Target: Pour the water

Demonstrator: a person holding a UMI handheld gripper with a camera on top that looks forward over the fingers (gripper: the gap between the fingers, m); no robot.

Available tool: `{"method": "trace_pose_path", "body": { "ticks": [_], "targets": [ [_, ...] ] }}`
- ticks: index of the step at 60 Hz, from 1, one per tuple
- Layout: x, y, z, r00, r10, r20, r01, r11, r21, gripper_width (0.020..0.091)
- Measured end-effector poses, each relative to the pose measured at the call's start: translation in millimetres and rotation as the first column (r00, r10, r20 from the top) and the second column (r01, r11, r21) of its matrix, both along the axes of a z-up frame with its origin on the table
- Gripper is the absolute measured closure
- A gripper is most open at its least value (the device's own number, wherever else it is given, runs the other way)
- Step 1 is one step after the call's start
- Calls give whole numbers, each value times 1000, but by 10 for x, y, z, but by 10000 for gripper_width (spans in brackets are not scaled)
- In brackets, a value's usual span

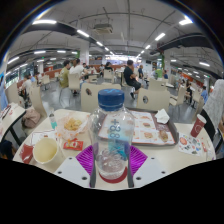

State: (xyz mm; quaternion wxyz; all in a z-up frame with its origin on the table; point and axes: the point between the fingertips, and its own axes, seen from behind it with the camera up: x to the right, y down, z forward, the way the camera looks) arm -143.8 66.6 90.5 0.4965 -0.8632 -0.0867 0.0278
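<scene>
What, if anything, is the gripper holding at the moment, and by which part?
The gripper holds the water bottle, upright, by its lower body: both pink pads press against its sides.

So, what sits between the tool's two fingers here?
The gripper view shows a clear water bottle with a blue cap standing upright between the tool's fingers; whether the pads press it is unclear.
</scene>
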Motion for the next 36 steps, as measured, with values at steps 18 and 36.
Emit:
{"method": "trace_pose_path", "body": {
  "ticks": [18,36],
  "targets": [
    [89,-21,-354,998,-8,-56,9,1000,6,646],
    [96,-202,-442,997,-51,-52,45,993,-112,261]
  ]
}}
